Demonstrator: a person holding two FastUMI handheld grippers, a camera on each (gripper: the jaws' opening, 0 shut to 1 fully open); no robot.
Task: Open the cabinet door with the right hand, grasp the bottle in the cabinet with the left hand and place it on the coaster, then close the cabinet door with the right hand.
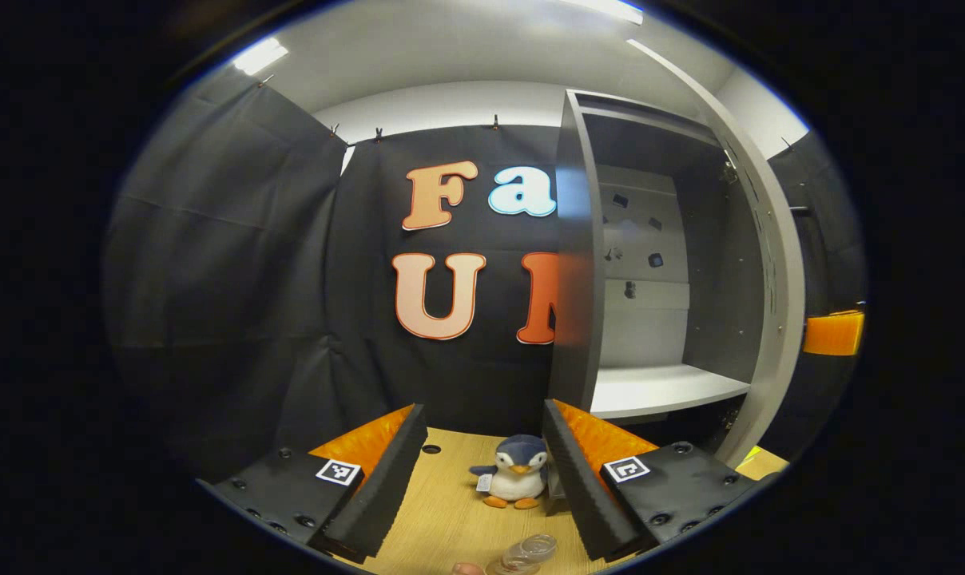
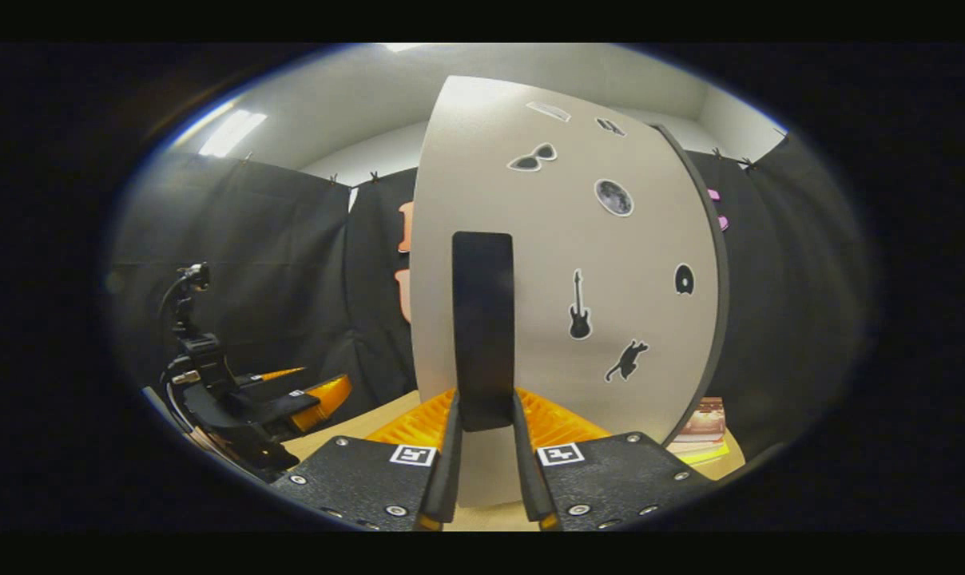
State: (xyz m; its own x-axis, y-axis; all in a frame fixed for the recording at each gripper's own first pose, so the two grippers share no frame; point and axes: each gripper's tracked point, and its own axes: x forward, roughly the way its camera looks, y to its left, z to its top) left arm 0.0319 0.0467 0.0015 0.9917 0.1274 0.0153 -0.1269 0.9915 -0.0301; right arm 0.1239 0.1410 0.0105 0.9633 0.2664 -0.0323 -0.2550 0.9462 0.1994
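Your right gripper is clamped on the cabinet door's black handle; your left gripper gapes over the bottle lying at the table's near edge beside a plush penguin.

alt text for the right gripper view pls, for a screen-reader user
The right gripper is shut on the black handle of the pale cabinet door, which bears small dark stickers. The left gripper sits farther off over the wooden table.
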